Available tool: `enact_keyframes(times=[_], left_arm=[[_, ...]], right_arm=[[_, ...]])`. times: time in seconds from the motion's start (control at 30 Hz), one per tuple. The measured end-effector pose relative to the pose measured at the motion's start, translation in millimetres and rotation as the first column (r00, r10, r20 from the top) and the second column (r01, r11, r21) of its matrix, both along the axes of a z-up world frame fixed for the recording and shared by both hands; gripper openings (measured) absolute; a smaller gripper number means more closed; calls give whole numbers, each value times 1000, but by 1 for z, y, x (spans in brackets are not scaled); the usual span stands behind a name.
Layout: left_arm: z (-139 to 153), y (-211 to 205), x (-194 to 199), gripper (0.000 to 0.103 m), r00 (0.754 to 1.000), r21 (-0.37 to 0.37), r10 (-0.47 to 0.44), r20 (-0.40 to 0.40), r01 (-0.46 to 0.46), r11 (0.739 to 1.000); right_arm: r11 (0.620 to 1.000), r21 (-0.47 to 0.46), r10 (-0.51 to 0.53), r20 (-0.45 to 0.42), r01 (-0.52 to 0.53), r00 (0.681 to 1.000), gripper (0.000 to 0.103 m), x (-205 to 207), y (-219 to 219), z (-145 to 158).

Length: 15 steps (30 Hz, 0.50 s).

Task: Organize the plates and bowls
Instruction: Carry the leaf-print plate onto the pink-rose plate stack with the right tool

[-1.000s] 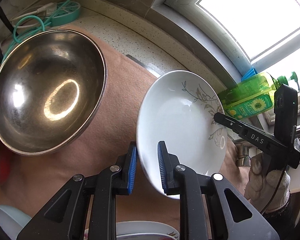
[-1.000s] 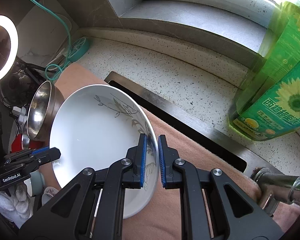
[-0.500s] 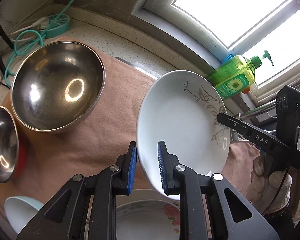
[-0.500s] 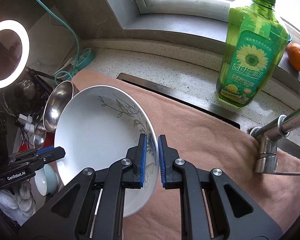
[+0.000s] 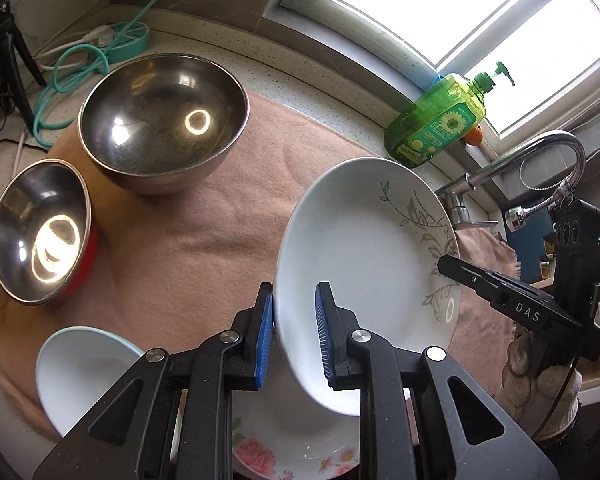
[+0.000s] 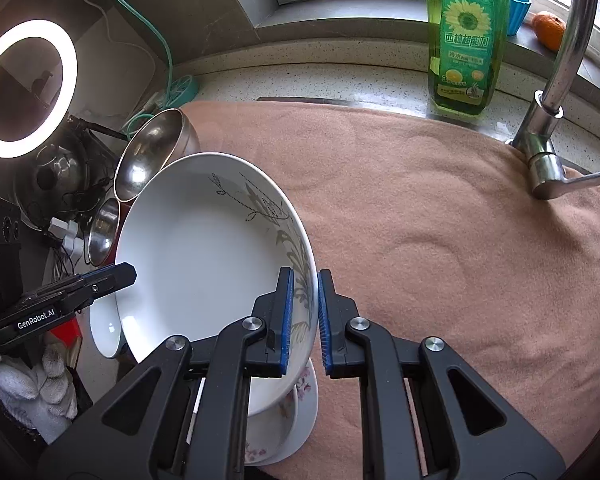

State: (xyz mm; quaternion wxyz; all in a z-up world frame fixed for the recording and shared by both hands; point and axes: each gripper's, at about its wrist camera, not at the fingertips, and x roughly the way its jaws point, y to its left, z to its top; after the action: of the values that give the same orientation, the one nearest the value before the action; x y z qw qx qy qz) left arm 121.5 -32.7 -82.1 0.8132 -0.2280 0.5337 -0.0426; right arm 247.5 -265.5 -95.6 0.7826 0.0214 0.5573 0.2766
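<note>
A white plate with a grey leaf pattern (image 5: pixel 364 276) is held tilted above the pink towel. My left gripper (image 5: pixel 294 338) is shut on its near rim. My right gripper (image 6: pixel 303 322) is shut on the opposite rim of the same plate (image 6: pixel 204 256). Under it lies a floral plate (image 5: pixel 296 444), also in the right wrist view (image 6: pixel 300 412). A large steel bowl (image 5: pixel 160 120), a small steel bowl (image 5: pixel 40 232) and a pale blue bowl (image 5: pixel 84 376) stand on the towel to the left.
A pink towel (image 6: pixel 440 240) covers the counter. A green soap bottle (image 6: pixel 466 36) and a faucet (image 6: pixel 548 120) stand at the back by the window. Teal cable (image 5: pixel 72 68) and a ring light (image 6: pixel 28 88) are at the far left.
Both grippers have lifted and pulled back with the leaf plate. The small steel bowl, the blue bowl and the floral plate below have come into view.
</note>
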Motion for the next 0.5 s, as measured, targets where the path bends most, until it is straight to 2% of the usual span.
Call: enact_keyframes(times=[0.5], left_arm=[[-15, -1, -26, 19, 996, 27, -81, -27, 82, 996]], right_arm=[[994, 13, -105, -103, 107, 989, 12, -69, -11, -26]])
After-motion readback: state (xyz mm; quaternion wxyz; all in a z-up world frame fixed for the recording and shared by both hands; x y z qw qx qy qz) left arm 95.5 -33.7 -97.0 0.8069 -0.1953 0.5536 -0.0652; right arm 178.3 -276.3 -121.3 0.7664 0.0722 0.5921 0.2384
